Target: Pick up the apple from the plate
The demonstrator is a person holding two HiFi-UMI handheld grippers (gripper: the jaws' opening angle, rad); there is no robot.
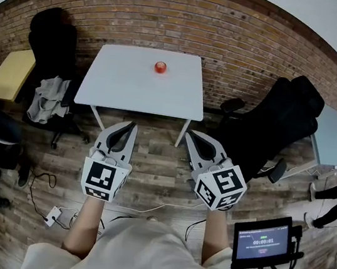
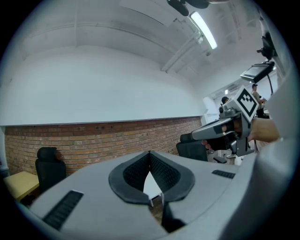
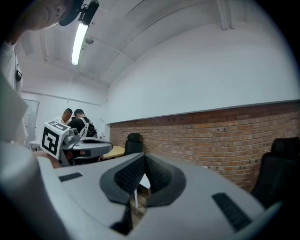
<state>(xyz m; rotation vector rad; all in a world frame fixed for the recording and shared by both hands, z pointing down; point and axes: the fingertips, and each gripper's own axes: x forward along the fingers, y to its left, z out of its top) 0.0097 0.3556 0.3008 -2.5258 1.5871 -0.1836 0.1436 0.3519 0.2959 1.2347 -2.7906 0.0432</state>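
Observation:
A red apple (image 1: 160,67) lies on a small plate near the far edge of a white table (image 1: 119,85) in the head view. Both grippers are held level in front of the table, well short of it. My left gripper (image 1: 132,125) is shut with its tips together and nothing between them. My right gripper (image 1: 189,134) is shut too, and empty. In the left gripper view the tips (image 2: 150,153) meet against the brick wall; the right gripper view shows its tips (image 3: 143,155) meeting the same way. Neither gripper view shows the apple.
Black office chairs stand left (image 1: 54,36) and right (image 1: 285,117) of the table, a grey cloth (image 1: 49,98) draped on the left one. A yellow table (image 1: 10,73) is at far left, a screen on a stand (image 1: 262,240) at bottom right. Cables lie on the wooden floor (image 1: 151,166).

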